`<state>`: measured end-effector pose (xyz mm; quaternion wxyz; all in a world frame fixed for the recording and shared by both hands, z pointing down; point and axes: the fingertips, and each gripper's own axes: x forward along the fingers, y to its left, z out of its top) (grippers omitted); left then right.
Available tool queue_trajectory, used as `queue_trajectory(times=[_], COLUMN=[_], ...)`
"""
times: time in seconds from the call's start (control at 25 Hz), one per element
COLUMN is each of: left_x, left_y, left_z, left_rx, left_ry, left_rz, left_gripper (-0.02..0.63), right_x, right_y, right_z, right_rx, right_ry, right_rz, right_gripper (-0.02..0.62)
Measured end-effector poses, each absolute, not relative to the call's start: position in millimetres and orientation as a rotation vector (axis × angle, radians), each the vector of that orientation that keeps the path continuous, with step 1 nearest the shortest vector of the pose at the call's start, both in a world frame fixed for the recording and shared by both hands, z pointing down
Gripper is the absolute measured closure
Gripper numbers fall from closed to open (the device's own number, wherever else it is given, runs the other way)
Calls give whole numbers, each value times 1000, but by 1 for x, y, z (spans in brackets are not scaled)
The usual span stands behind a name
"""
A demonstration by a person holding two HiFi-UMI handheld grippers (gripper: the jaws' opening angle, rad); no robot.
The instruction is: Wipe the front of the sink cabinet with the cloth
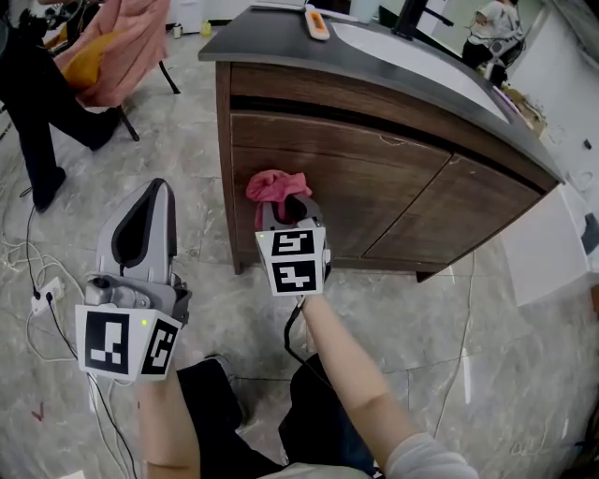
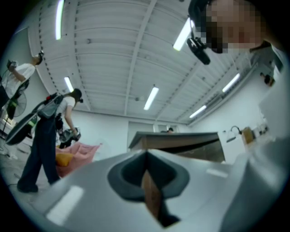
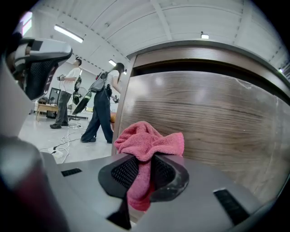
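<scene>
Cloth (image 1: 273, 185) held to the cabinet (image 1: 393, 178); wiping judged barely begun

The cloth is pinched in the jaws of the right gripper (image 1: 288, 210) and bunched against the left door, near its left edge; the left gripper (image 1: 154, 196) is held well apart, jaws pressed together on nothing; no wiped trace can be made out; the right door and most of the front are judged left.

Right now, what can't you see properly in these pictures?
1. Head view: whether the pink cloth touches the cabinet; the right gripper covers that spot.
2. Head view: the white-and-orange object on the countertop is too small to identify.
3. Left gripper view: the left gripper hides most of the cabinet with its own body.
</scene>
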<state>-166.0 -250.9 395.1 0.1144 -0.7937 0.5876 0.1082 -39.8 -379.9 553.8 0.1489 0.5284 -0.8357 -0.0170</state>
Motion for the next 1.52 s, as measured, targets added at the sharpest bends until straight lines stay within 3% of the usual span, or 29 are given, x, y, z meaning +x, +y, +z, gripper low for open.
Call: queue_trajectory(times=[1.24,1.52], left_x=[-130,-128], left_y=[-260,-260], left_z=[398,401], left_rx=[-2387,-2389], left_ry=[1647,1639], left_rz=[328,297], left_gripper=[601,601], right_x=[204,217], right_y=[-390,-390], right_z=[563,577], right_rx=[1920,1952], right_ry=[-2131,-2115], right_rz=[83,108], right_gripper=[534,534])
